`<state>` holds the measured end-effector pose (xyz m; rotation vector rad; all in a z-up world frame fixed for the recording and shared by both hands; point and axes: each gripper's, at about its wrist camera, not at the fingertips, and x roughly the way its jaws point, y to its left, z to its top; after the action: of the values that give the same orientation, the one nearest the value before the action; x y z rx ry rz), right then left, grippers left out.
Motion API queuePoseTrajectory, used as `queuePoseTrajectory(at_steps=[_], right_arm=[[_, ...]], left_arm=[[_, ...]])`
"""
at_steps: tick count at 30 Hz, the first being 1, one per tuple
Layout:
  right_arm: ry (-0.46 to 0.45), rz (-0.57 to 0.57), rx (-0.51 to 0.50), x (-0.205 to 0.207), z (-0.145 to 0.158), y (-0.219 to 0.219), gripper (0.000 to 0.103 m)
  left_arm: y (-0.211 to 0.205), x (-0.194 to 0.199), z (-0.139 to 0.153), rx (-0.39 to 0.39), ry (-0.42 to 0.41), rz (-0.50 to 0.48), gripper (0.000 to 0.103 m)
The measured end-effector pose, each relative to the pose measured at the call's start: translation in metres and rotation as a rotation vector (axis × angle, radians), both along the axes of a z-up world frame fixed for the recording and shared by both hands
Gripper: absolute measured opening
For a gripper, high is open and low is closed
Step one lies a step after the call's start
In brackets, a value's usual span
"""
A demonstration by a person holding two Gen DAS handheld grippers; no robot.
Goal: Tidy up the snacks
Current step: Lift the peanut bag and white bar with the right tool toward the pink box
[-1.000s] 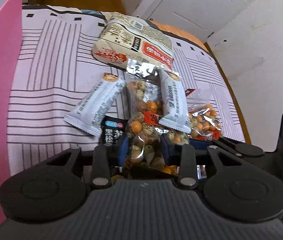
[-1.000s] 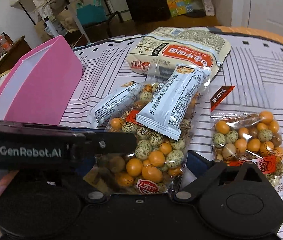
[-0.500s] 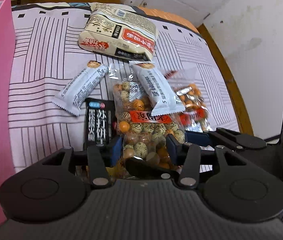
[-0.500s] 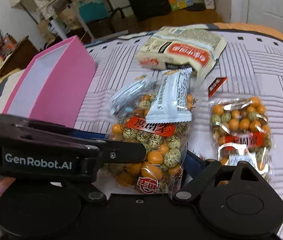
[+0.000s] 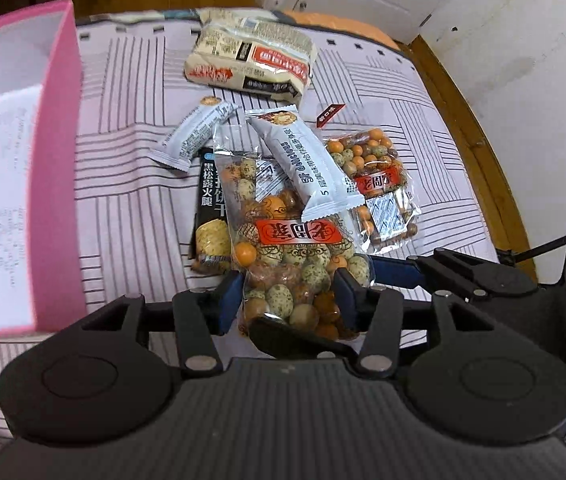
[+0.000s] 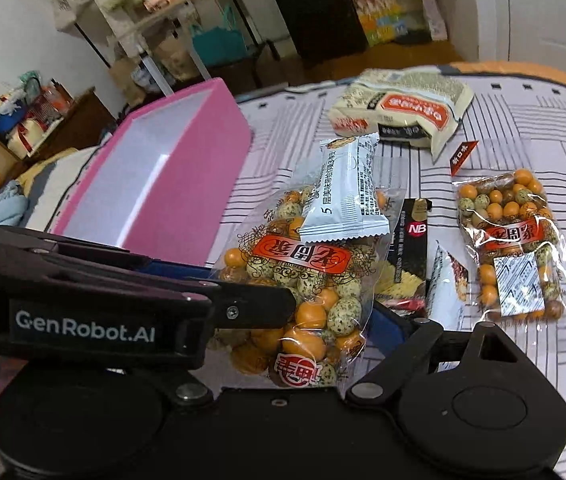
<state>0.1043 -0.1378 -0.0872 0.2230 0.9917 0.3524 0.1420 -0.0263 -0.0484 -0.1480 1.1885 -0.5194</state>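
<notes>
My left gripper (image 5: 287,292) is shut on a clear bag of coated nuts (image 5: 283,248), lifted off the cloth. A white snack bar (image 5: 307,168) lies on top of that bag. The same nut bag (image 6: 303,280) and bar (image 6: 347,192) show in the right wrist view, with the left gripper's arm (image 6: 123,300) crossing in front. My right gripper (image 6: 323,340) sits around the bag's lower end; I cannot tell whether it grips it. The pink box (image 5: 59,160) stands open at the left, also in the right wrist view (image 6: 187,184).
On the striped cloth (image 5: 123,208) lie a second nut bag (image 5: 375,184), a black cracker pack (image 5: 209,216), another white bar (image 5: 195,136) and a large beige bag (image 5: 251,60). A wooden bed edge (image 5: 475,128) and white wall are at right.
The left gripper has risen with the nut bag and the white bar on it, moving toward the pink box. The black cracker pack underneath is now uncovered.
</notes>
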Motion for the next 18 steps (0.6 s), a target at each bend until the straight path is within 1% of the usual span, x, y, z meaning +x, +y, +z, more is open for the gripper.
queuePoseTrajectory(at_steps=[2, 7, 12, 18], right_arm=[[-0.026, 0.007, -0.013, -0.012, 0.005, 0.006, 0.092], [-0.080, 0.035, -0.042, -0.032, 0.015, 0.021, 0.092], [-0.126, 0.088, -0.076, -0.046, 0.032, 0.044, 0.092], [-0.177, 0.149, -0.110, -0.054, 0.055, 0.073, 0.092]], left_arm=[[0.003, -0.014, 0.004, 0.006, -0.034, 0.005, 0.047], [0.011, -0.039, 0.012, 0.014, -0.086, 0.011, 0.047], [0.033, -0.063, 0.024, -0.003, -0.114, 0.039, 0.047], [0.064, -0.083, 0.045, -0.016, -0.158, 0.075, 0.047]])
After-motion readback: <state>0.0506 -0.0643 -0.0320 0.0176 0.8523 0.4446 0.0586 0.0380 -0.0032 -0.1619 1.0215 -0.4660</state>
